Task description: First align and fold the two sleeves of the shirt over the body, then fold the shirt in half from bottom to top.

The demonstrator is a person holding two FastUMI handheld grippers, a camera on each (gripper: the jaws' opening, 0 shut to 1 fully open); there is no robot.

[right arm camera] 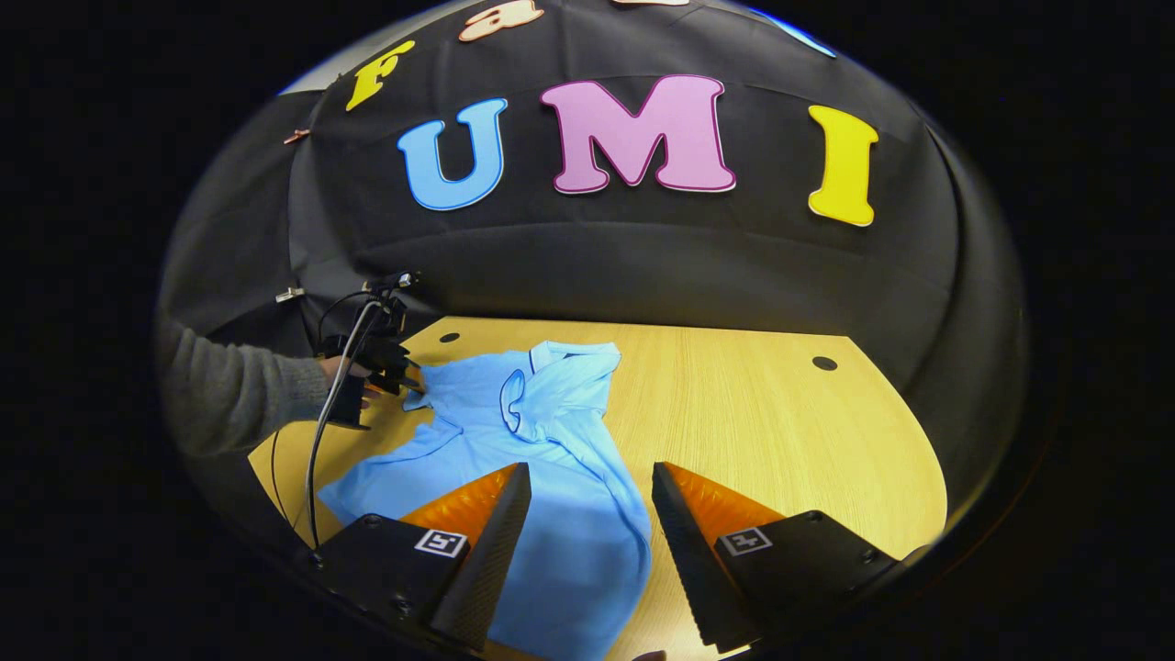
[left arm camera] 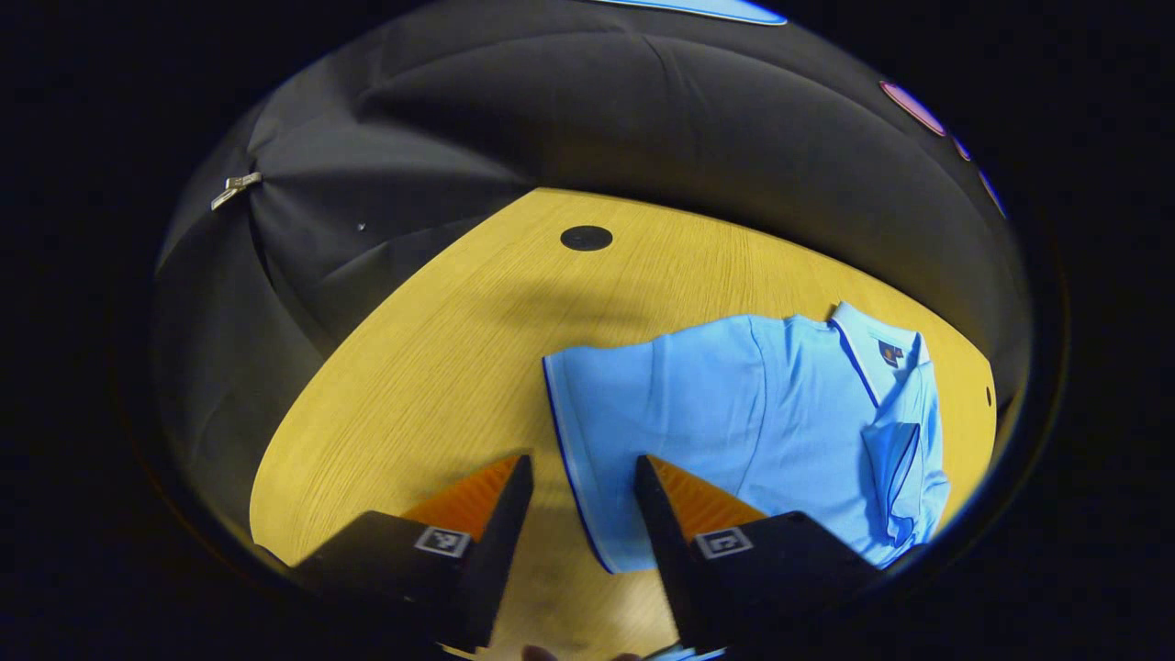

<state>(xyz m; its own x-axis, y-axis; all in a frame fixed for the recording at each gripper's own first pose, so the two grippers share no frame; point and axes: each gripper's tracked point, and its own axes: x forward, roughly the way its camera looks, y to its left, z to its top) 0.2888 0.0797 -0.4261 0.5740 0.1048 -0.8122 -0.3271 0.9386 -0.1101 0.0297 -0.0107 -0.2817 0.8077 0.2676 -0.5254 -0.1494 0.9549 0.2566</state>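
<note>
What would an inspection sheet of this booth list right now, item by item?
Surface: wooden table with small dark round holes.
Job's things: light blue shirt lies on the table; one sleeve is folded over the body, the other sleeve spread flat.
Clutter: nothing seen.
Grippers: left gripper open, above the spread sleeve's edge; right gripper open, above the shirt's lower part.
Cables: a cable hangs from the left gripper, held by a person's hand.
Surroundings: black cloth wall behind the table.
</note>
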